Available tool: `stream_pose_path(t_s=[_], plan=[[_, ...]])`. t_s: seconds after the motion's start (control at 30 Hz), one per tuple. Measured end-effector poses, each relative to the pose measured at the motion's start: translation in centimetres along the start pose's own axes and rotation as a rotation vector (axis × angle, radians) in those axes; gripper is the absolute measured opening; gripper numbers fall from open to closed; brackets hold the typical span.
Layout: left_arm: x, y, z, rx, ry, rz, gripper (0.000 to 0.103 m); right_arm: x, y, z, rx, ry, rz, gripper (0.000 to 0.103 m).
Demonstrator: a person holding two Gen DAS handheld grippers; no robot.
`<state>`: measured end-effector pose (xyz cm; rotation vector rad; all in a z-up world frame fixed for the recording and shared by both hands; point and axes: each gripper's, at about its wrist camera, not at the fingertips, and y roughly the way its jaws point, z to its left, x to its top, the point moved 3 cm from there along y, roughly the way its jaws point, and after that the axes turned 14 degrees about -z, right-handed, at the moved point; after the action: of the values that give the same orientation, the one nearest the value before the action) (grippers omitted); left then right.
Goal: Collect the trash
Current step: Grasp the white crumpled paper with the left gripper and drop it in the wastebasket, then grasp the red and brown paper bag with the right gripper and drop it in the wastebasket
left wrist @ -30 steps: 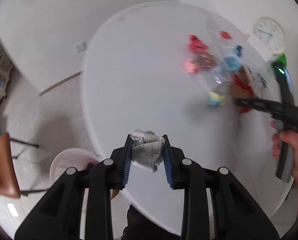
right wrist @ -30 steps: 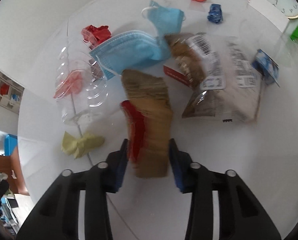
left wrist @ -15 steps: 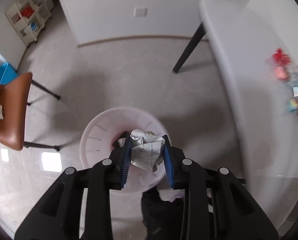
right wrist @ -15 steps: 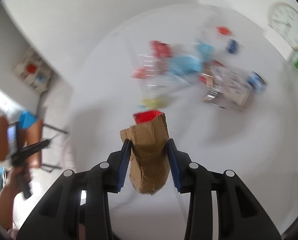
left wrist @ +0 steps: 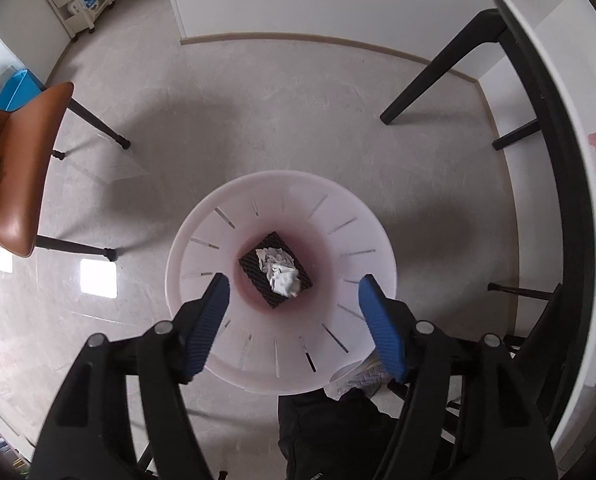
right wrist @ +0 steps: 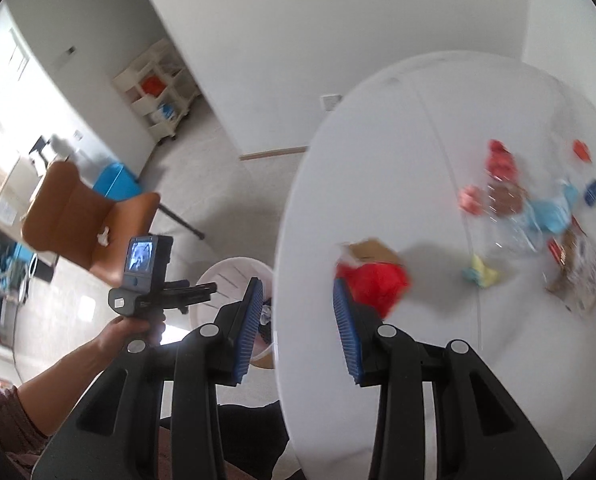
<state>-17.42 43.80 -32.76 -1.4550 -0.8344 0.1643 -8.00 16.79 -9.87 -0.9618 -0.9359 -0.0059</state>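
Note:
My left gripper (left wrist: 293, 280) points straight down over the white bin (left wrist: 281, 178). Its jaws are opening and nothing is between them. A crumpled white paper (left wrist: 285, 276) lies at the bin's bottom on a black ribbed piece (left wrist: 253, 260). In the right wrist view my right gripper (right wrist: 298, 286) hangs over the table's (right wrist: 378, 160) left edge, with only table and bin (right wrist: 233, 276) showing between its pads. A blurred brown paper bag with a red inside (right wrist: 372, 276) sits just past the right fingertip. The left gripper (right wrist: 201, 292) shows there too, held in a hand (right wrist: 133, 328).
More trash is spread on the table's right side: a blue mask (right wrist: 550, 212), a yellow scrap (right wrist: 480, 274), red scraps (right wrist: 500, 160) and a clear wrapper. A brown chair (left wrist: 13, 168) stands left of the bin and black table legs (left wrist: 438, 76) to its right. The person's dark-clad leg (left wrist: 338, 432) is just below the bin.
The left gripper sank toward the bin, its jaws spread, and the crumpled paper dropped in. The right gripper swung left to the table's edge, and the brown bag is no longer between its pads.

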Motion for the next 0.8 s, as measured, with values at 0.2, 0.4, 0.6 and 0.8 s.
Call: stream_pose_path(t_s=[0.2,0.4,0.6,0.8], plan=[[0.9,-3.7,0.4,-0.017,-0.024,-0.074,0.079,0.4,1.9,-0.1,-0.034,-0.017,0.005,0.051],[2.1,-7.6,0.2,-0.018,0.0,-0.147,0.084,0.5,3.3,-4.4,-0.25,-0.085,0.018,0.093],[3.0,-11.2,-1.1,-0.034,0.036,-0.216,0.091,-1.2,7.3,-7.5,-0.246,-0.086,0.133,0.094],[3.7,-13.7,-2.5,-0.079,0.034,-0.248,0.094,-2.8,10.3,-6.6,-0.175,-0.123,0.196,0.094]])
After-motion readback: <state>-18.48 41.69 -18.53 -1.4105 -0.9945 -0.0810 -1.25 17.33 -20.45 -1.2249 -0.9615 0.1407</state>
